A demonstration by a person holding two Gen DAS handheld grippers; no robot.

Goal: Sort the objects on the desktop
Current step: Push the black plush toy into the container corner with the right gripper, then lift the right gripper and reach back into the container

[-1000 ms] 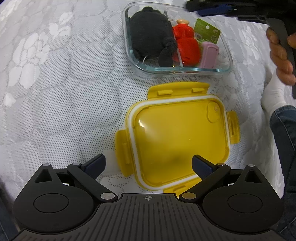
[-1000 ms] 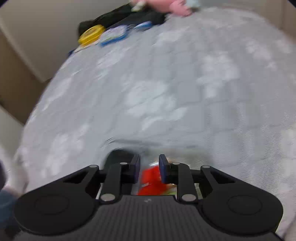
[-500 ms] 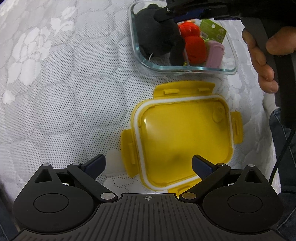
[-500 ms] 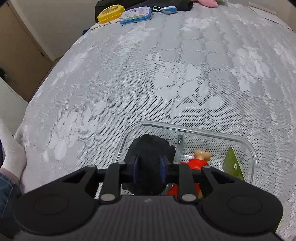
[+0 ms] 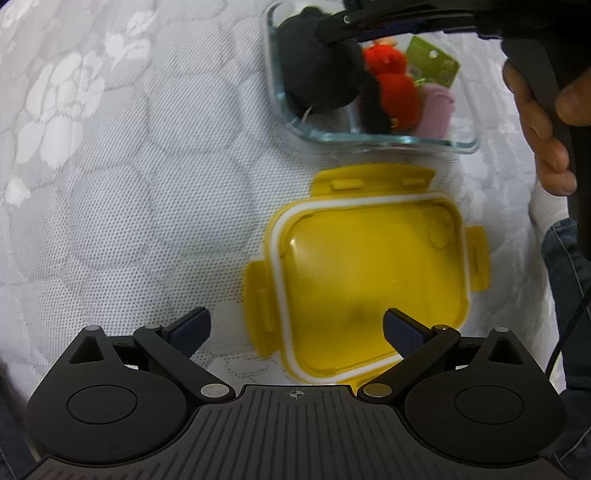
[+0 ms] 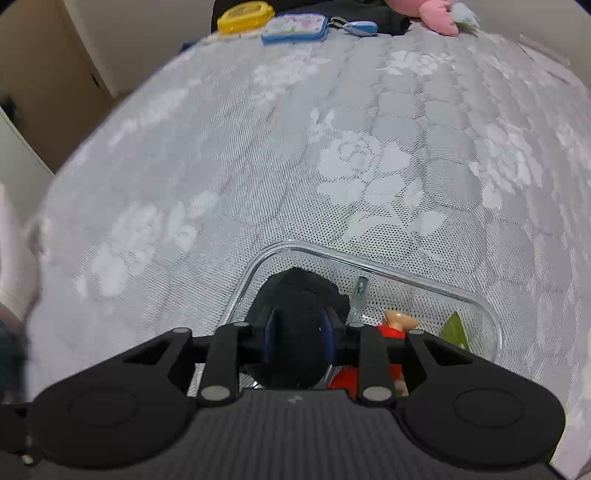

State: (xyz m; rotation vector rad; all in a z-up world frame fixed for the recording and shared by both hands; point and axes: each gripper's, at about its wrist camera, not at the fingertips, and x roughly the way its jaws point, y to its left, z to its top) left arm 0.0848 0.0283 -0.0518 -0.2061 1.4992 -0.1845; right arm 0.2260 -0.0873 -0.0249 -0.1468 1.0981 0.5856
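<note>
A clear glass container [image 5: 373, 138] sits on the white lace cloth and holds a black plush toy [image 5: 317, 74], a red figure [image 5: 395, 85], a pink item [image 5: 436, 114] and a green tag [image 5: 432, 62]. A yellow lid [image 5: 373, 280] lies upside down just in front of it. My left gripper [image 5: 295, 328] is open, hovering over the lid's near edge. My right gripper [image 6: 297, 339] is over the container [image 6: 369, 266], its jaws closed against the black plush [image 6: 299, 295]; the red figure [image 6: 391, 328] lies to the right.
At the far edge of the surface lie a yellow round case [image 6: 245, 16], a blue patterned pouch [image 6: 295, 27], a small blue item [image 6: 356, 26] and a pink plush [image 6: 439, 16]. A hand [image 5: 543, 110] holds the right gripper's handle.
The right gripper has swung in over the glass container and come down around the black plush. The left gripper has stayed open over the yellow lid, shifting slightly.
</note>
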